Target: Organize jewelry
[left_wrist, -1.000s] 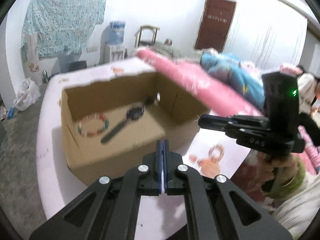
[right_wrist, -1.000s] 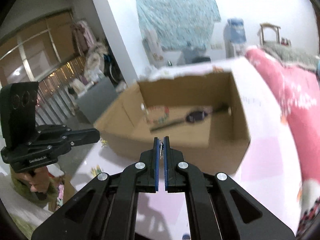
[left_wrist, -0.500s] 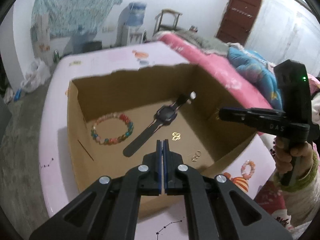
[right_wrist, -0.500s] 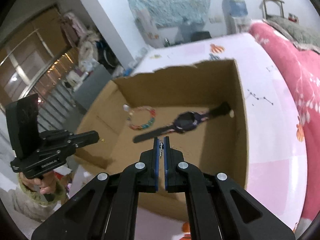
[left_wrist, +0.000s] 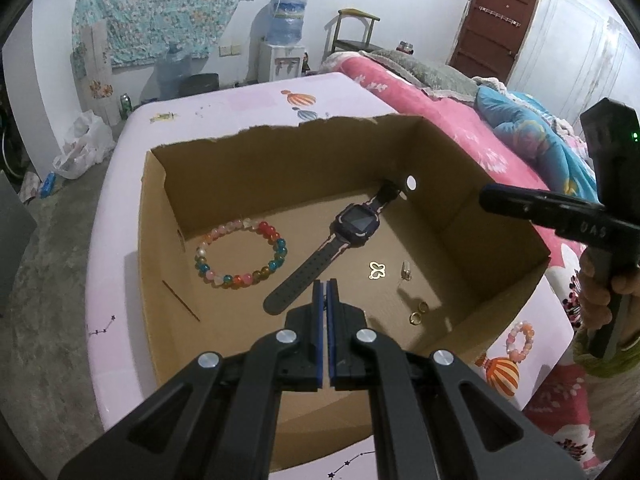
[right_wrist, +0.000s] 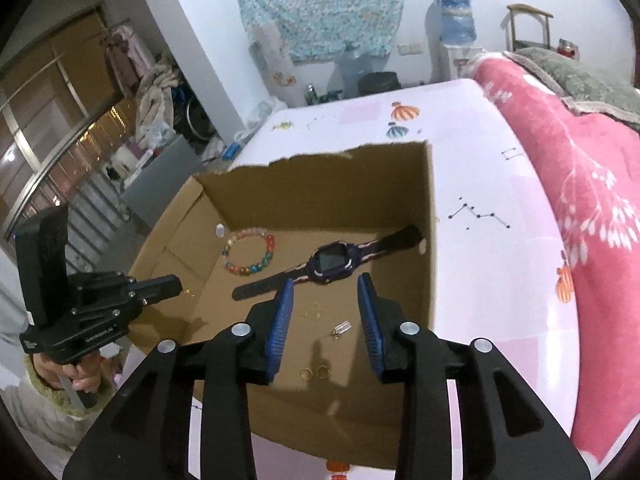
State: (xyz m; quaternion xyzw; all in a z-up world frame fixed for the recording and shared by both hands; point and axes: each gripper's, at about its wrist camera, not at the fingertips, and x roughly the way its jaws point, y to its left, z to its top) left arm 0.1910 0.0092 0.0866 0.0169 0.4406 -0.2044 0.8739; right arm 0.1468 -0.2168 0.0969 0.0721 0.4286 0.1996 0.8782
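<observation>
Your right gripper (right_wrist: 325,308) is opening, nothing between the pads; a small silver charm (right_wrist: 341,329) lies on the box floor in the gap, apart from both fingers. Your left gripper (left_wrist: 324,292) is pinched shut, empty, over the near wall of the cardboard box (left_wrist: 152,240).

In the box:
- watch (left_wrist: 356,222) diagonal, far strap end in the far right corner, near strap end just ahead of your left fingertips
- bead bracelet (left_wrist: 240,254) toward the left wall
- gold butterfly charm (left_wrist: 377,270) and the silver charm beside it, right of the watch strap
- two gold rings (left_wrist: 418,312) near the front wall, right side

Box sits on a pale pink printed bedsheet (right_wrist: 500,280). Another bead bracelet (left_wrist: 520,340) lies on the sheet outside the box's near right corner. A rolled pink quilt (right_wrist: 580,200) runs along the bed's right edge. Room: concrete floor, water dispenser (left_wrist: 282,48), floral cloth on the far wall.
</observation>
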